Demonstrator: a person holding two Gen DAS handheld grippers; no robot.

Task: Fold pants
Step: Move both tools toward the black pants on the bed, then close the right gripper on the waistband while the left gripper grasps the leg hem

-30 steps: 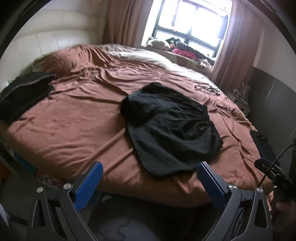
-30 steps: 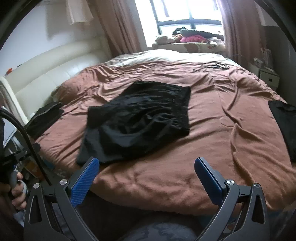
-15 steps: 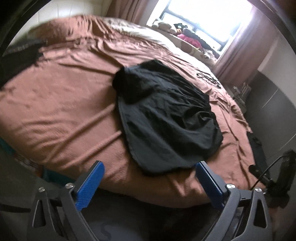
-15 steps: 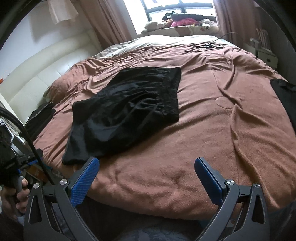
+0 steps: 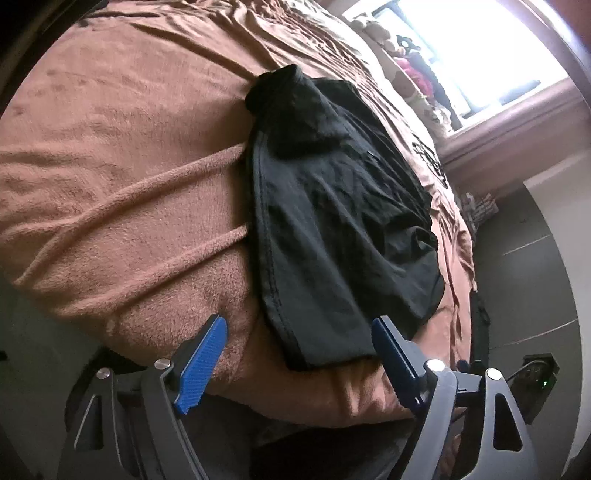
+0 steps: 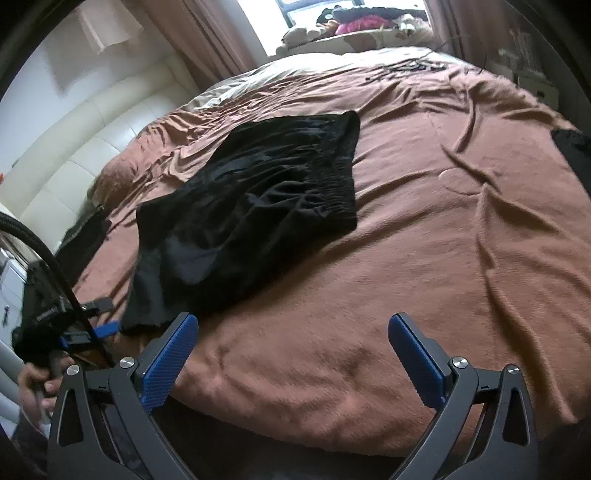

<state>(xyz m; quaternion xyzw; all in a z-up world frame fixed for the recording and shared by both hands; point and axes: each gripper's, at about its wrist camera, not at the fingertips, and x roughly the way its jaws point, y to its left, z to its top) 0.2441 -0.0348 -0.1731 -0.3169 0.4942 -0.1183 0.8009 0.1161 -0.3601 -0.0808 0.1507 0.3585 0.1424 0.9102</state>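
Observation:
Black pants lie rumpled on the brown bed cover. Their near hem corner sits at the bed's front edge. My left gripper is open, its blue pads on either side of that corner, not touching it. In the right wrist view the pants lie left of centre, waistband toward the right. My right gripper is open and empty above the bare cover, its left pad close to the pants' near edge. The left gripper also shows at the far left by the hem.
Another dark garment lies at the bed's right edge, and one more by the white padded headboard. Stuffed toys and clothes fill the window sill. Black cables lie at the far side of the bed.
Both grippers have moved forward and down toward the bed. The left one has closed in on the pants' near hem corner and tilted. Both stay open.

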